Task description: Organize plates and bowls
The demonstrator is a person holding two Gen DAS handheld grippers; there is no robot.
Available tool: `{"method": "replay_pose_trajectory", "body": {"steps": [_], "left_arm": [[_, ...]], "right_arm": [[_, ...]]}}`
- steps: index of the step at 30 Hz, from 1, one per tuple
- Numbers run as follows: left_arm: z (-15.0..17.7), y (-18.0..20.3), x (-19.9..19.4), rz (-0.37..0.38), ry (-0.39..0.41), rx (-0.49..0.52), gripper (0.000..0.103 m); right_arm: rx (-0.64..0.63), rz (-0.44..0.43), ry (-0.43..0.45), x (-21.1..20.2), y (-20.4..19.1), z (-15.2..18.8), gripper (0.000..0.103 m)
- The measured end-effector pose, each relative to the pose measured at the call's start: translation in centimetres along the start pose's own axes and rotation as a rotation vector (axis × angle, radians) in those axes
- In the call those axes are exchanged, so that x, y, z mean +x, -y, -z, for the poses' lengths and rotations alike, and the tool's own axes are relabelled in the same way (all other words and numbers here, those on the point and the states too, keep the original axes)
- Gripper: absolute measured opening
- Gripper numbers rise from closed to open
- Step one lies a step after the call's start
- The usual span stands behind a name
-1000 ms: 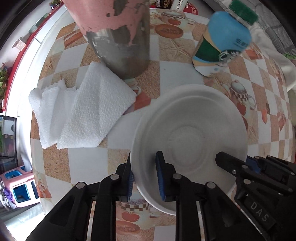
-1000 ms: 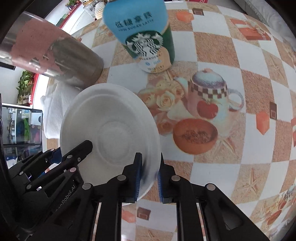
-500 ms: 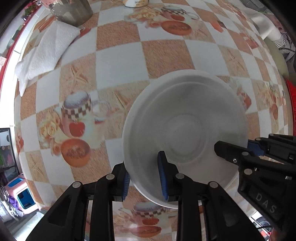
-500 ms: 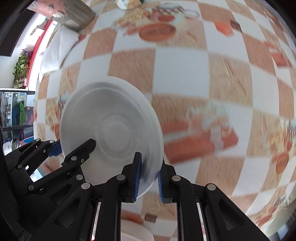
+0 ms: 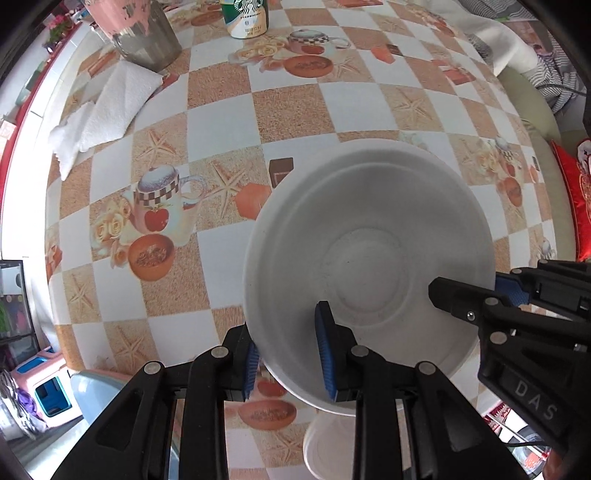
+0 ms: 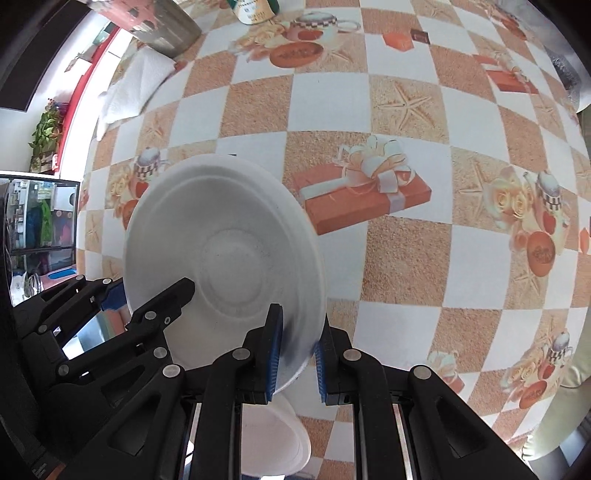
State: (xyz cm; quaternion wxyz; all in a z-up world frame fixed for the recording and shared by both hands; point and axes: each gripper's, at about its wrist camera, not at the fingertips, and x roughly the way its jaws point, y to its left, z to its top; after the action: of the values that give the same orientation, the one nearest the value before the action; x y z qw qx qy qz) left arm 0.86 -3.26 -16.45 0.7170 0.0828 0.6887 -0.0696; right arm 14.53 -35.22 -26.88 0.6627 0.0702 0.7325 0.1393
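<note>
A white bowl (image 5: 369, 258) is held in the air above the patterned table by both grippers. My left gripper (image 5: 288, 354) is shut on the bowl's near-left rim, one pad inside and one outside. My right gripper (image 6: 297, 354) is shut on the bowl (image 6: 225, 251) at its near-right rim. Each gripper shows in the other's view, clamped on the opposite rim. A second white dish (image 5: 328, 446) lies on the table below the bowl, near the front edge; it also shows in the right wrist view (image 6: 273, 439).
A pink and metal tumbler (image 5: 140, 33), a Starbucks bottle (image 5: 245, 16) and a folded white towel (image 5: 107, 107) stand at the table's far left. The table's left edge (image 5: 55, 288) drops to the floor with a pink stool (image 5: 40, 384). A sofa with a red cushion (image 5: 576, 199) is to the right.
Both grippers have carried the bowl back from beside the tumbler and bottle toward the near edge of the table. The second white dish has come into view beneath it.
</note>
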Motion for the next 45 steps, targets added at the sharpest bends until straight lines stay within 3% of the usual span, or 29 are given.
{"method": "replay_pose_trajectory", "body": {"steps": [9,19,22,25,30,32,33,34,37,42,45], "left_arm": [[6.0,0.3,-2.3,0.020,-0.064,0.128,0.031],[8.7,2.9,-1.2,0.058,-0.136,0.217,0.033],[9.0,3.1,-0.6,0.061,-0.149,0.219,0.045],[9.4,2.9,-0.5,0.016,-0.156,0.231,0.072],[9.6,1.5,-1.2,0.014,-0.135,0.198,0.079],[9.1,1.3,-0.9,-0.009,-0.133,0.190,0.080],[9.2,1.1,-1.0,-0.013,-0.131,0.182,0.080],[9.2,0.9,-1.0,-0.008,-0.133,0.169,0.080],[8.5,0.3,-0.7,0.006,-0.135,0.142,0.081],[8.7,-0.5,-1.1,-0.002,-0.119,0.133,0.102],[8.7,-0.4,-0.9,-0.014,-0.121,0.133,0.103]], "right_arm": [[-0.018,-0.006,-0.050,-1.0,-2.1,5.5,0.019],[0.014,0.023,-0.124,0.5,-1.4,10.6,0.019],[0.029,0.025,-0.133,1.1,-1.3,10.8,0.019],[0.019,0.031,-0.138,1.3,-1.5,10.9,0.019],[0.007,0.058,-0.159,1.5,-1.7,11.0,0.019],[0.020,0.065,-0.164,1.4,-1.4,10.9,0.044],[0.027,0.074,-0.158,1.3,-1.3,10.9,0.080],[0.036,0.085,-0.138,1.0,-1.2,10.7,0.096],[0.040,0.084,-0.110,0.1,-1.1,10.3,0.096],[0.056,0.093,-0.107,-0.1,-1.2,10.2,0.096],[0.058,0.091,-0.115,0.1,-1.3,10.4,0.096]]}}
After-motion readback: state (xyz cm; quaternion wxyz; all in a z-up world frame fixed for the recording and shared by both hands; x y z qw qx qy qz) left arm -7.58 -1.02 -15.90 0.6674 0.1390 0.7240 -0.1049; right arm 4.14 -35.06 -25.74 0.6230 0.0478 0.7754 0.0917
